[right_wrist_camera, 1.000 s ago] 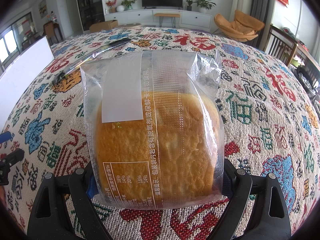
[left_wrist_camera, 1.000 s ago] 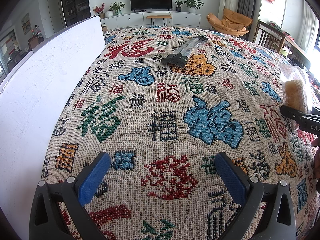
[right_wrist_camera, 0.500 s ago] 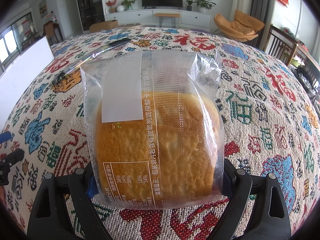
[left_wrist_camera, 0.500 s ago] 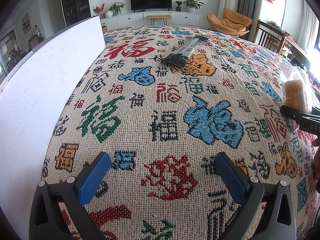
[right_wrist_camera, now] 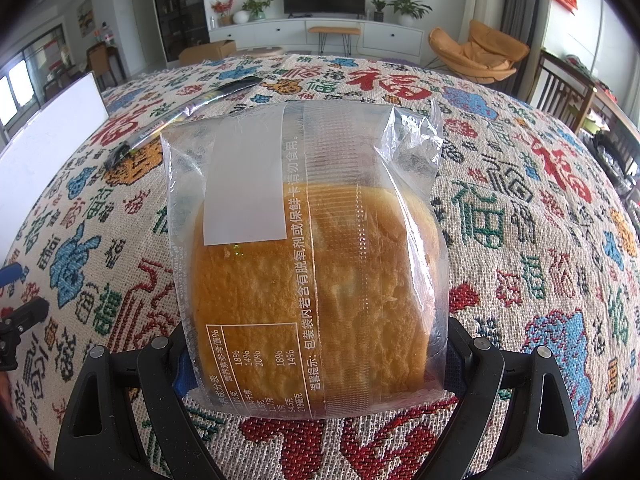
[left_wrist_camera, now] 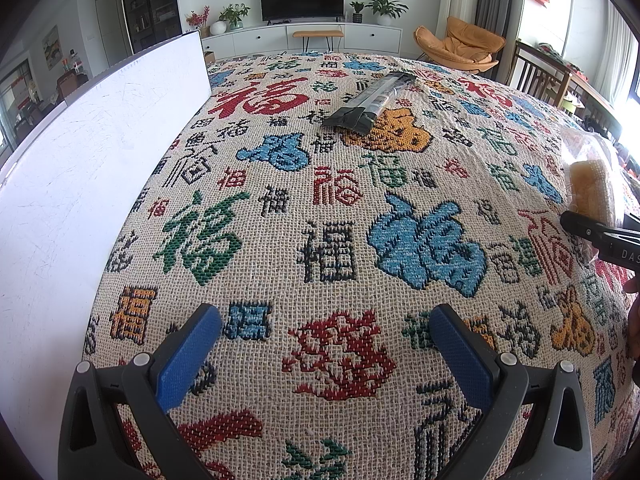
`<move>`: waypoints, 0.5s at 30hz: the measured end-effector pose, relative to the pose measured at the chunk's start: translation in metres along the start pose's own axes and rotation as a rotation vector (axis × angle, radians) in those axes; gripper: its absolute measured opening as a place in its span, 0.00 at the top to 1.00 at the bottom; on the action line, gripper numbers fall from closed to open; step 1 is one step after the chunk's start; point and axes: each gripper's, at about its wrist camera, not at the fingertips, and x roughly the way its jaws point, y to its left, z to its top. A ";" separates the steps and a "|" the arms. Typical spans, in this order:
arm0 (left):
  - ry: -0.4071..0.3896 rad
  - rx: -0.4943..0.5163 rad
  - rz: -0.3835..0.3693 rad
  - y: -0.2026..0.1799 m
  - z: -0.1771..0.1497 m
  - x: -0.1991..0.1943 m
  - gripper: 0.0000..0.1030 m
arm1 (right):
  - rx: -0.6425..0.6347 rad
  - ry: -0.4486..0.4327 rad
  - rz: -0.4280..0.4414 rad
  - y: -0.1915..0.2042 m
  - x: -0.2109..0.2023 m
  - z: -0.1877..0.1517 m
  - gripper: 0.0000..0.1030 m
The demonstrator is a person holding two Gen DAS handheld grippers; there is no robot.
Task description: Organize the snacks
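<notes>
A clear bag of golden bread (right_wrist_camera: 308, 276) fills the right wrist view, and my right gripper (right_wrist_camera: 316, 356) is shut on its near end, lifted over the patterned tablecloth (right_wrist_camera: 520, 216). The same bread bag (left_wrist_camera: 592, 188) shows at the far right of the left wrist view, with the right gripper's finger (left_wrist_camera: 600, 236) under it. A long dark snack packet (left_wrist_camera: 370, 102) lies flat farther up the cloth, seen also as the dark packet (right_wrist_camera: 180, 118) in the right wrist view. My left gripper (left_wrist_camera: 326, 344) hangs open over bare cloth with nothing between its blue pads.
A large white board (left_wrist_camera: 80, 184) covers the left side of the table, its board edge (right_wrist_camera: 44, 156) showing in the right wrist view. Wooden chairs (left_wrist_camera: 540, 76) stand at the right, an orange armchair (left_wrist_camera: 460, 46) and a TV cabinet (left_wrist_camera: 304, 38) beyond the table.
</notes>
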 end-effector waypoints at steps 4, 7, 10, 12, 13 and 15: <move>0.000 0.000 0.000 -0.001 0.000 -0.001 0.00 | 0.000 0.000 0.000 0.000 0.000 0.000 0.10; 0.000 0.000 0.000 0.000 0.000 0.000 0.00 | 0.000 0.000 0.000 0.000 0.000 0.000 0.10; 0.001 0.001 0.000 -0.001 -0.001 0.000 0.00 | 0.000 0.000 0.000 0.000 0.000 0.000 0.10; 0.010 0.007 -0.002 -0.002 -0.002 -0.001 0.00 | 0.000 0.000 0.000 0.000 0.000 0.000 0.10; 0.019 0.010 -0.003 -0.002 -0.002 -0.001 0.00 | 0.000 0.000 0.000 0.000 0.000 0.000 0.10; 0.056 0.021 -0.016 -0.001 0.001 -0.002 0.00 | 0.000 0.000 0.000 0.000 0.000 0.000 0.10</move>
